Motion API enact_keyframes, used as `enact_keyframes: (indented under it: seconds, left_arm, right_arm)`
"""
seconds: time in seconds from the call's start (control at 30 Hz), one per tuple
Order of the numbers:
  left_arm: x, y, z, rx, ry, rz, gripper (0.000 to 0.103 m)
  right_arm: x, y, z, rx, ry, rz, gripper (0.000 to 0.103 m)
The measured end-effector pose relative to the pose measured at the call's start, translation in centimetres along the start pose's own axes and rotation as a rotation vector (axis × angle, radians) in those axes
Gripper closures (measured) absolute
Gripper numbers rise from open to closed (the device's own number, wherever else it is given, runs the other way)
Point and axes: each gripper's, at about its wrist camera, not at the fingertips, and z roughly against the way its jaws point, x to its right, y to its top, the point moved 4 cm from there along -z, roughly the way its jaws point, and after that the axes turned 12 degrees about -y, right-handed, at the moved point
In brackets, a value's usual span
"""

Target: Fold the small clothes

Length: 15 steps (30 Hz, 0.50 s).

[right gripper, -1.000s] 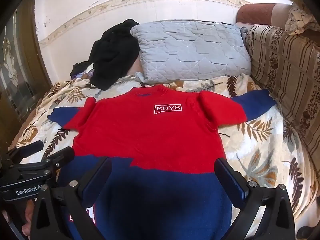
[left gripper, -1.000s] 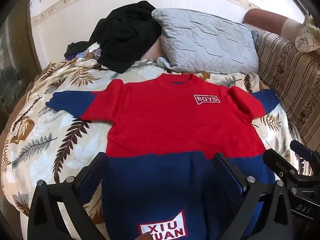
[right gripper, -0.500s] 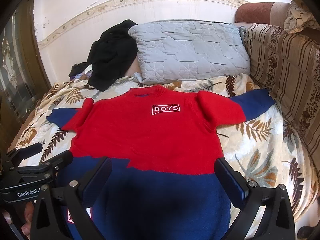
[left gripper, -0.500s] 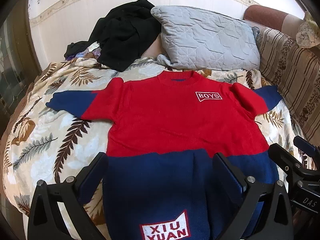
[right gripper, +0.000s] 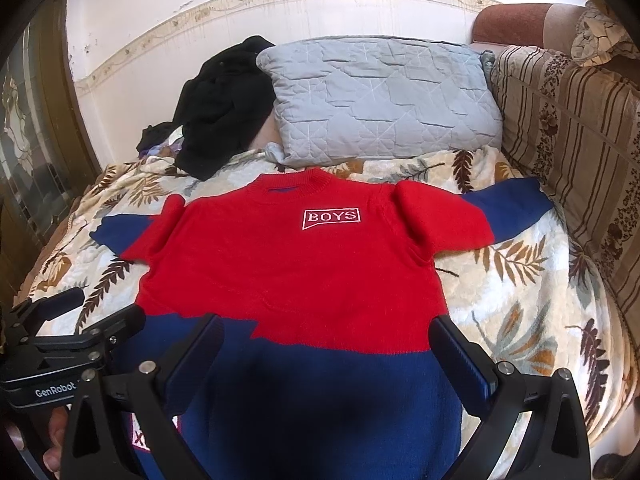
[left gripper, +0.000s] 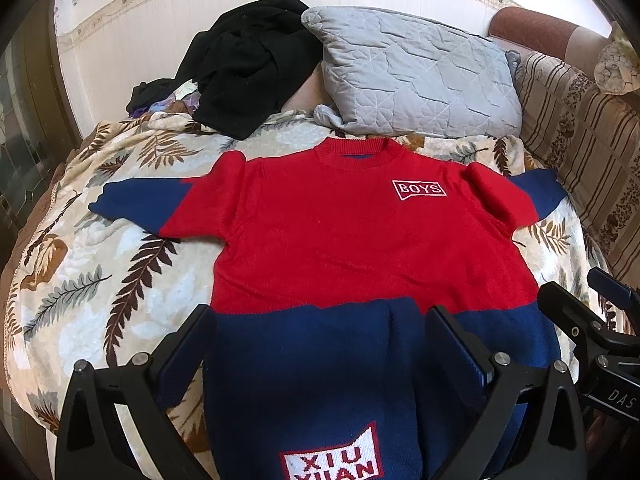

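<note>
A small red and navy sweater (left gripper: 344, 240) (right gripper: 304, 272) lies flat, face up, on a leaf-print blanket, both sleeves spread sideways. It bears a white "BOYS" patch on the chest and a "XIU YUAN" patch near the hem. My left gripper (left gripper: 320, 344) hovers open over the navy hem, left of centre. My right gripper (right gripper: 326, 356) hovers open over the hem's right part. Neither holds cloth. Each gripper shows at the other view's edge: the right gripper (left gripper: 600, 320), the left gripper (right gripper: 68, 336).
A grey quilted pillow (left gripper: 412, 76) and a heap of black clothes (left gripper: 248, 60) lie at the bed's head by the wall. A striped sofa back (right gripper: 580, 140) runs along the right. The leaf-print blanket (left gripper: 100, 280) slopes off at the left edge.
Both grippers have drawn back slightly toward the hem, so the sweater sits a little farther up in both views. Fingers stayed open; the sweater has not moved.
</note>
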Motion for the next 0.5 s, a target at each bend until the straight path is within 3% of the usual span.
enact_keyframes:
  seconds: [0.5]
  left_arm:
    - [0.04, 0.21, -0.48, -0.007, 0.000, -0.003, 0.000]
  right_arm:
    - [0.01, 0.05, -0.97, -0.011, -0.009, 0.013, 0.000]
